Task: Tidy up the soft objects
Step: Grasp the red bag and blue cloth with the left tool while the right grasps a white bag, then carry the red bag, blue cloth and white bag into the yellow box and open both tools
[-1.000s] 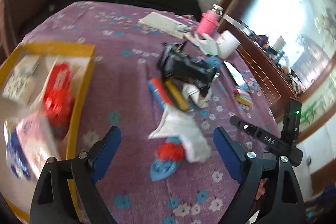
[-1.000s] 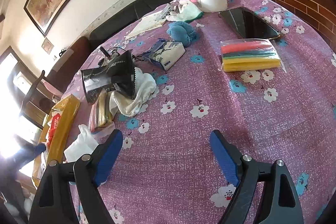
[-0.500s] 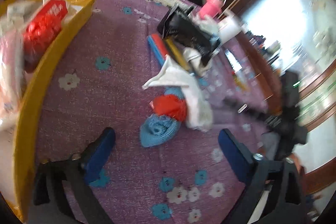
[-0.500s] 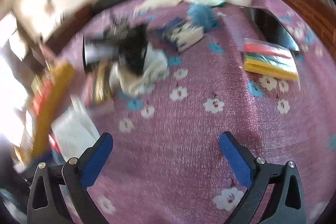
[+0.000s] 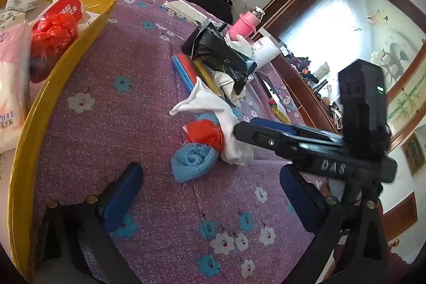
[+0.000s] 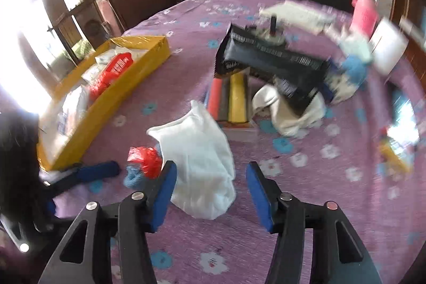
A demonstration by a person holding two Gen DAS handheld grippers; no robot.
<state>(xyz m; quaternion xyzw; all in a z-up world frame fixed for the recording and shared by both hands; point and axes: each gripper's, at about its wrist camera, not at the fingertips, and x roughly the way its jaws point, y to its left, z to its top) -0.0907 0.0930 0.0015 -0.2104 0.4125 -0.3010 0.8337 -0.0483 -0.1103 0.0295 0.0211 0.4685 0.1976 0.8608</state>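
White cloth (image 6: 202, 167) lies crumpled on the purple floral tablecloth (image 5: 119, 124), w/ its near end between our right gripper (image 6: 211, 193) fingers. Those jaws are closing, approx half-wide, pads not yet pressing on the fabric. Just beside the cloth, on its left in the right wrist view, sit a red plastic bag (image 5: 203, 133) & a blue knitted roll (image 5: 193, 161), touching each other. Our left gripper (image 5: 210, 193) hangs over the table in front of the blue roll, jaws wide, nothing between them. Further back: a pack of coloured strips (image 6: 230, 103), another white cloth (image 6: 293, 113) & a black foil pouch (image 5: 222, 57) atop it. Yellow tray (image 5: 32, 108) at left holds tissue packs & a red bag.
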